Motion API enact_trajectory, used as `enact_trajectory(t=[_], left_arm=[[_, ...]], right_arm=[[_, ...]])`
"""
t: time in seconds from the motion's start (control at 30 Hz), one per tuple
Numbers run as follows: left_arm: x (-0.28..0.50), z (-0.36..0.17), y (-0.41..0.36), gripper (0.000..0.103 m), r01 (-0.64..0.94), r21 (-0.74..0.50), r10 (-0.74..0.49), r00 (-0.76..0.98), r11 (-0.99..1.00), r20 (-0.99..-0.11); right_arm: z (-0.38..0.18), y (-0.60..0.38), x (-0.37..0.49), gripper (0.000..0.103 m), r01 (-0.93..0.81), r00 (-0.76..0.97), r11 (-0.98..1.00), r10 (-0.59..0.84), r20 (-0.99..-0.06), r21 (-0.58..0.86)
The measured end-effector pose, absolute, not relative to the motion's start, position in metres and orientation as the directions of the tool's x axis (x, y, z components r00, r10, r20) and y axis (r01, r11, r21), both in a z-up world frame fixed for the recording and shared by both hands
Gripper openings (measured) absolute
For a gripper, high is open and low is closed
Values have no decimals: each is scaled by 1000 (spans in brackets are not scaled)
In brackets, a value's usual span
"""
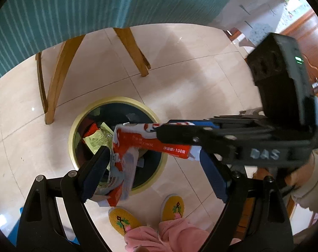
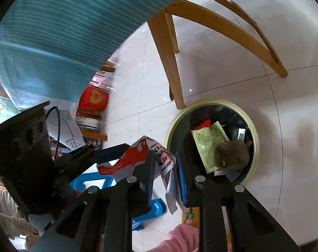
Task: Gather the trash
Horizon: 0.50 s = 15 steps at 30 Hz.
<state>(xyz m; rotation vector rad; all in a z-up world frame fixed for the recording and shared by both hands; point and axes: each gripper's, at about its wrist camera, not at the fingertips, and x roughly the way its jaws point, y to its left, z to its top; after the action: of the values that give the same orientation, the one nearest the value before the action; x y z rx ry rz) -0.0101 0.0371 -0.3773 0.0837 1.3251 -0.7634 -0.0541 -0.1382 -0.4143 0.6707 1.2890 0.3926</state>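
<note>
A crumpled red-and-white snack wrapper hangs over a round bin with a pale yellow rim. My right gripper reaches in from the right and is shut on the wrapper's upper end. My left gripper stands wide open around it, and the wrapper's lower part rests against its left finger. In the right wrist view the wrapper is pinched between my right gripper's pads beside the bin rim. The left gripper comes in from the left. A green packet and a brown lump lie in the bin.
Wooden chair legs stand just behind the bin under a teal striped tablecloth. A person's yellow slippers and pink trouser legs are at the near side. A red box and a blue plastic stool sit on the tiled floor.
</note>
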Motion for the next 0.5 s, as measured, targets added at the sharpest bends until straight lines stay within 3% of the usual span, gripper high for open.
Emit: enact_trajectory(t=[0.5], left_arm=[[-7, -375, 46, 85, 559, -418, -498, -10, 716, -867]], right_arm=[[-432, -150, -49, 19, 48, 210, 697, 693, -690, 715]])
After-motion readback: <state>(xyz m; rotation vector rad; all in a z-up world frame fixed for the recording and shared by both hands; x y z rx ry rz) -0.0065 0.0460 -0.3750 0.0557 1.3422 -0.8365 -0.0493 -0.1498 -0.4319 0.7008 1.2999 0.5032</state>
